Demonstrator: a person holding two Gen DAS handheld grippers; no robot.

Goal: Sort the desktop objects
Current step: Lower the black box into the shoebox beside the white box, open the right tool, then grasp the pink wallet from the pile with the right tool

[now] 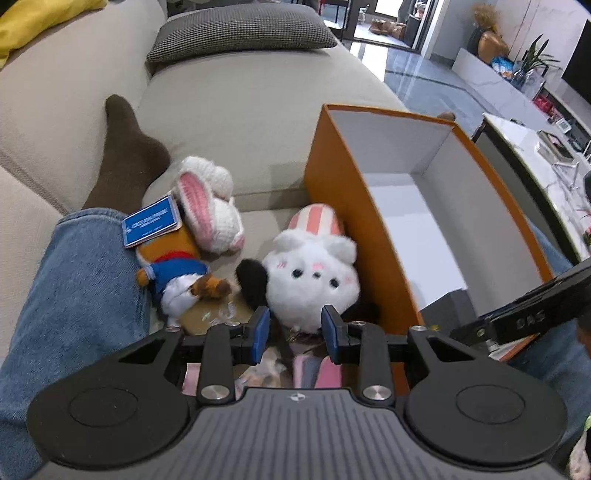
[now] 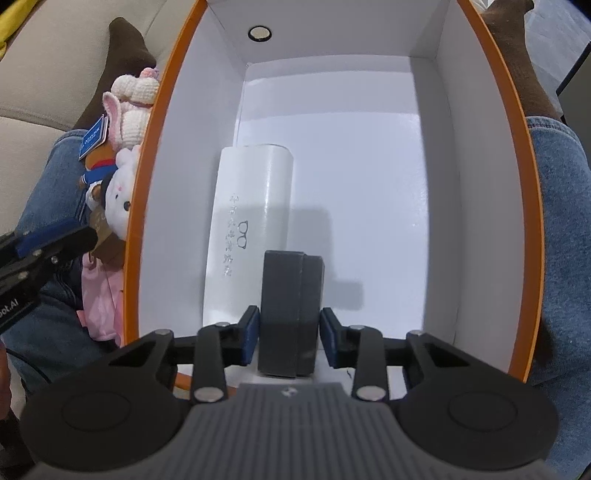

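Note:
My right gripper (image 2: pixel 290 328) reaches down into an orange box (image 2: pixel 147 206) with a white inside and is shut on a dark grey box (image 2: pixel 290 310) standing on edge. A white glasses case (image 2: pixel 251 214) lies beside it on the box floor. My left gripper (image 1: pixel 295 328) hangs open outside the box, its blue pads (image 1: pixel 263 325) on either side of the near edge of a white plush animal (image 1: pixel 314 280) on the sofa. A crocheted bunny (image 1: pixel 210 206) and a brown plush in blue clothes (image 1: pixel 173 269) with a blue tag (image 1: pixel 153 221) lie further left.
A person's leg in jeans (image 1: pixel 74 295) with a brown sock (image 1: pixel 125 155) lies left of the toys, another leg (image 2: pixel 554 221) right of the box. Pink items (image 2: pixel 103 295) sit beneath the toys. A checked cushion (image 1: pixel 240 29) is behind, a marble table (image 1: pixel 535 166) to the right.

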